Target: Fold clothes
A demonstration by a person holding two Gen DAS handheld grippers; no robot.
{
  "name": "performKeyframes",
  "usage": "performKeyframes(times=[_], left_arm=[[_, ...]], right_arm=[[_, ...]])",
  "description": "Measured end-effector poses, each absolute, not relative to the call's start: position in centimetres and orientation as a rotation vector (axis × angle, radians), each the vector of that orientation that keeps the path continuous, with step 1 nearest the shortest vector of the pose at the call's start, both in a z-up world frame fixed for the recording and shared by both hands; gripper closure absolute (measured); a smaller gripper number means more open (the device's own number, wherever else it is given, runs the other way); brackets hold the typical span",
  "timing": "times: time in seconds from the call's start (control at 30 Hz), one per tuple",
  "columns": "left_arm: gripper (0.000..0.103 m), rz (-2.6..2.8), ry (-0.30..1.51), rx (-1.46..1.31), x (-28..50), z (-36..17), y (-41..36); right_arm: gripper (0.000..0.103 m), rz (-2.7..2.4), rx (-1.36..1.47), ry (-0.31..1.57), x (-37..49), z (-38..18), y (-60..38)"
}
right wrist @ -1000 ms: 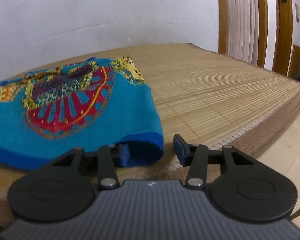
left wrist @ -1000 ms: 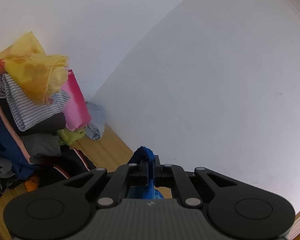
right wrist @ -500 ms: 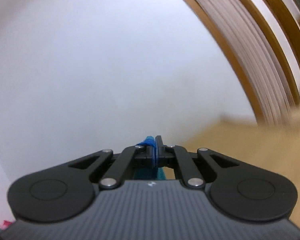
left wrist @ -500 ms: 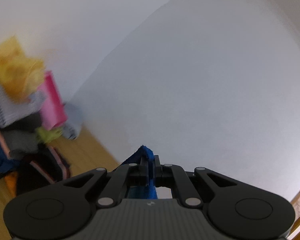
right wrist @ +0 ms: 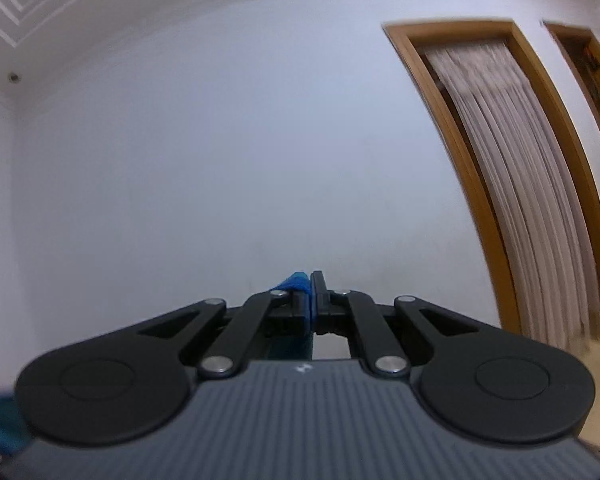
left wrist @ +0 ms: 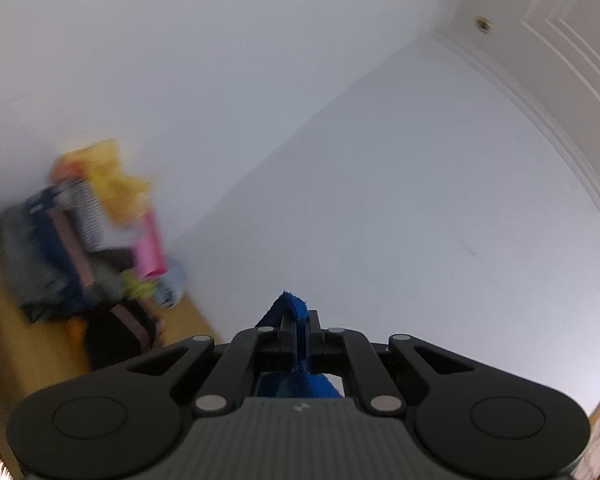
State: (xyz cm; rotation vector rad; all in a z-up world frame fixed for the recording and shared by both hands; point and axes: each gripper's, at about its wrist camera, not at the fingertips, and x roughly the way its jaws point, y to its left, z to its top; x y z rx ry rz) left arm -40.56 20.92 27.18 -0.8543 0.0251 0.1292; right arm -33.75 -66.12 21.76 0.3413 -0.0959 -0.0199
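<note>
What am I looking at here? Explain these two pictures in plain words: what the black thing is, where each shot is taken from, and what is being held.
There is no robot here. A person carries a two-fingered clamp in each hand, and each clamp has a wide-angle camera looking forward along its fingers. The black shape at the bottom of each picture is that tool.

One picture comes from the left hand-held gripper. It is shut on a fold of blue cloth. Beyond it are white walls and, at the left, a blurred pile of clothes on a wooden-coloured surface.

The other comes from the right hand-held gripper, also shut on blue cloth. It faces a white wall and a wooden-framed opening with a pale curtain.

Both are probably holding one garment, lifted for folding.
</note>
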Motion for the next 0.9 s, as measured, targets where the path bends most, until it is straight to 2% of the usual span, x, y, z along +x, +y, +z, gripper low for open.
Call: performKeyframes(times=[0.17, 0.33, 0.5, 0.67, 0.77, 0.9], left_arm=[[0.099, 0.223, 0.112, -0.867, -44.1, 25.2, 19.2], [0.099, 0.24, 0.23, -0.857, -39.2, 23.7, 18.7], [0.102, 0.234, 0.396, -0.821, -25.2, 16.9, 19.0], [0.103, 0.091, 0.62, -0.699, -7.7, 11.3, 16.4], [0.102, -0.006, 0.73, -0.626, -3.5, 8.3, 13.3], [0.1, -0.071, 0.851, -0.588, -3.2, 4.2, 10.5]], right_arm=[[0.099, -0.084, 0.367, 0.12, -36.5, 14.4, -67.7], [0.099, -0.134, 0.432, 0.341, -32.8, 8.8, -67.8], [0.099, -0.126, 0.433, 0.573, -20.2, 4.2, -67.1], [0.099, -0.064, 0.423, 0.687, -0.8, 1.6, -64.1], [0.099, 0.032, 0.317, 0.677, 5.8, 1.9, -59.4], [0.099, 0.098, 0.256, 0.66, 9.3, 2.2, -55.8]])
